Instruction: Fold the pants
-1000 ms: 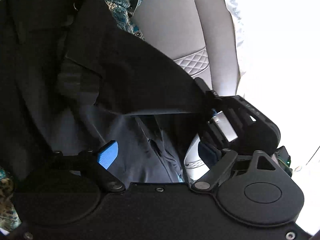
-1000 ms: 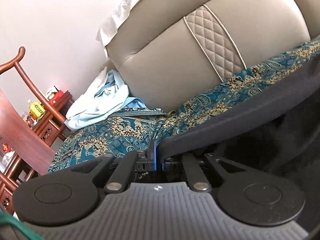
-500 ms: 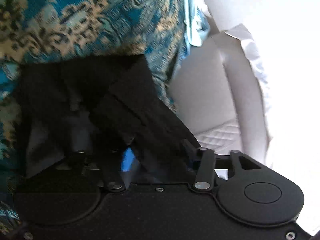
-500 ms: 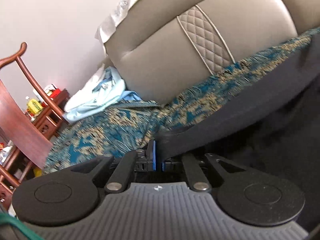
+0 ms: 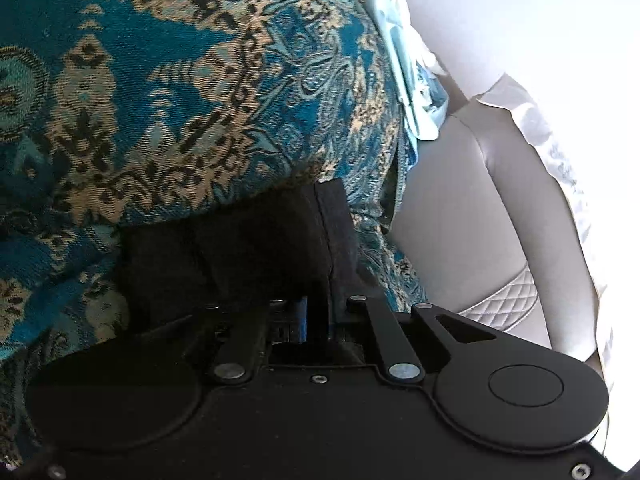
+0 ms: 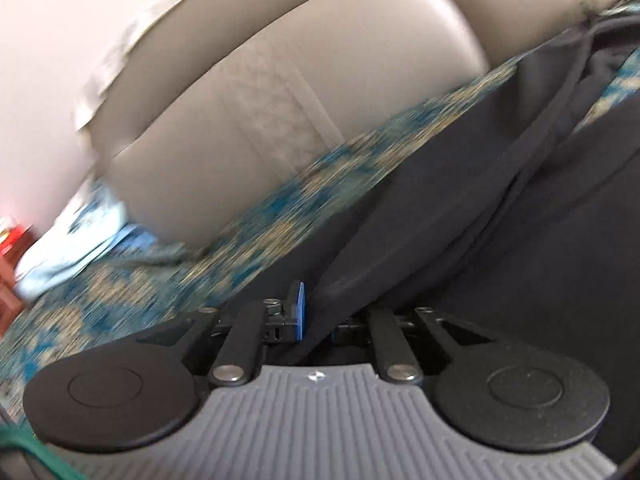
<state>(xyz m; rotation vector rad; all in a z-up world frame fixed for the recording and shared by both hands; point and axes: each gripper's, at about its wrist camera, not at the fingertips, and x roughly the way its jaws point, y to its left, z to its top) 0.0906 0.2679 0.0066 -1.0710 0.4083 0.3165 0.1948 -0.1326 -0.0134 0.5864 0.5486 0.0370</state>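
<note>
Left view, change: a second ago the left gripper [image 5: 318,316] stood wide apart over loose dark cloth with the other gripper ahead of it; now its fingers are closing, drawn almost together on a folded edge of the black pants [image 5: 248,248], and the patterned blue-and-gold cover [image 5: 168,92] fills most of the picture instead of dark fabric.
Right view, change: earlier the right gripper [image 6: 316,316] was pinched tight on the cloth with the sofa sharp behind; now the background is smeared with motion blur and the pants [image 6: 500,220] spread across far more of the right half.
Left fingers: clamped on the pants' folded corner, blue pads barely showing.
Right fingers: opening slightly; a band of the dark fabric still runs between them, against the blue pad [image 6: 298,310]; the far pad is hidden by cloth.
Pants, place: lying on the patterned cover over the sofa seat, one folded end at the left fingers, a long seamed edge running up and right from the right fingers.
Around: grey leather sofa back [image 6: 280,128] with a quilted stripe; a light blue garment [image 5: 416,80] bunched where cover meets sofa back; white cloth [image 5: 560,152] draped on the sofa's top; something red [image 6: 10,236] at the far left, too blurred to name.
In the way: each gripper's own black body blocks the lower picture.
</note>
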